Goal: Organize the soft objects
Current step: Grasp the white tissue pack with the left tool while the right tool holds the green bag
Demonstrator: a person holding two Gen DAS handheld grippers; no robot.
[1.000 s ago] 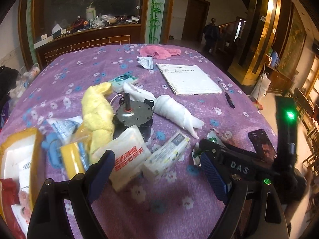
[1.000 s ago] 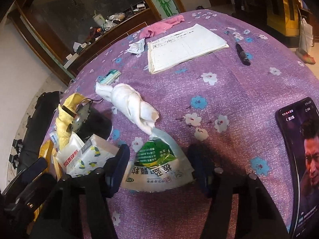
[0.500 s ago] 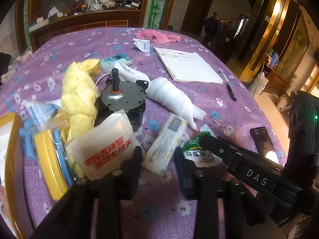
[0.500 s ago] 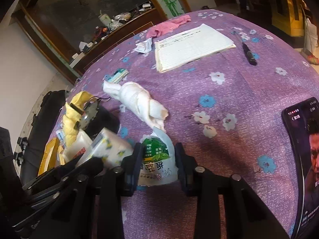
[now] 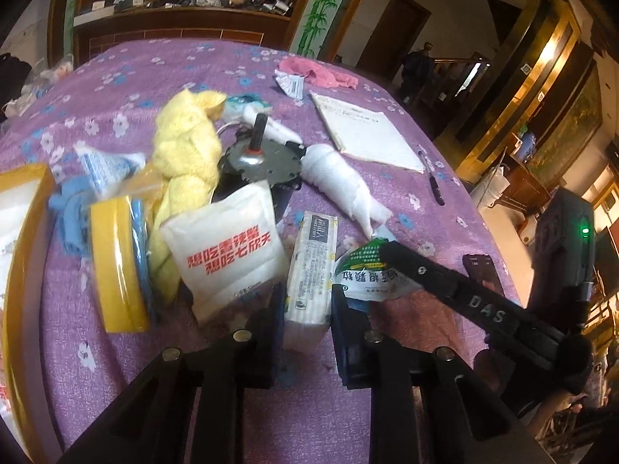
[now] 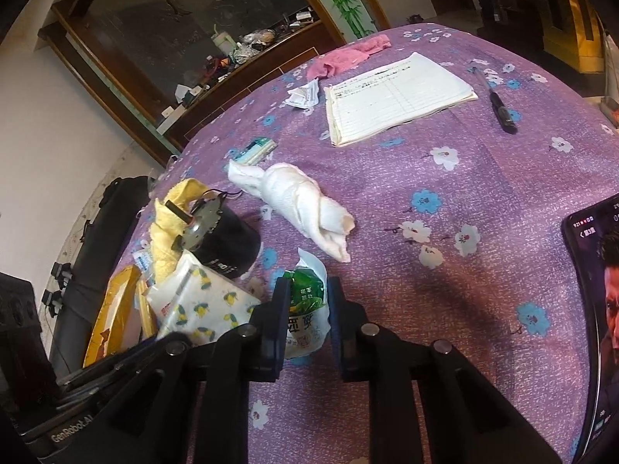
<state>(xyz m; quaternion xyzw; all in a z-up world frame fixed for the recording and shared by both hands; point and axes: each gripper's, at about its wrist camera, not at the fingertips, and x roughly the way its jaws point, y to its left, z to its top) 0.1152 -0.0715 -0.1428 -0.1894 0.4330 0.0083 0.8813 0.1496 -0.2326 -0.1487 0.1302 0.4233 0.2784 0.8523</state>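
A: Tissue pack, slim, white, plastic-wrapped (image 5: 309, 270), up on its narrow edge just in front of the grey metal motor with the black shaft (image 5: 257, 162). Pinched at its near end by the left gripper (image 5: 303, 309); jaws just closed in, pads pressing both sides.

B: Copy. Green-and-white plastic pouch (image 6: 305, 309), also in front of the motor (image 6: 216, 232) and a little to its right. Caught in the right gripper (image 6: 303, 311); jaws likewise just drawn in, narrow, squeezing the pouch between them.

A: Seen from the left wrist too: pouch (image 5: 367, 266) just right of the tissue pack, right gripper's black finger (image 5: 425, 274) lying across it.

B: Left of the motor, twisted yellow towel (image 5: 185, 154). Leaning against the motor's front, white packet with red lettering (image 5: 228, 251), touching the tissue pack's left side.

A: Right of the motor, rolled white cloth (image 6: 305, 205), apart from the pouch. Well behind the motor, crumpled pink cloth (image 6: 344, 56) by the lined paper pad (image 6: 398, 96).

B: All of it on purple flowered tablecloth (image 6: 464, 270). Far right of the motor, black phone (image 6: 595, 290) with lit screen.
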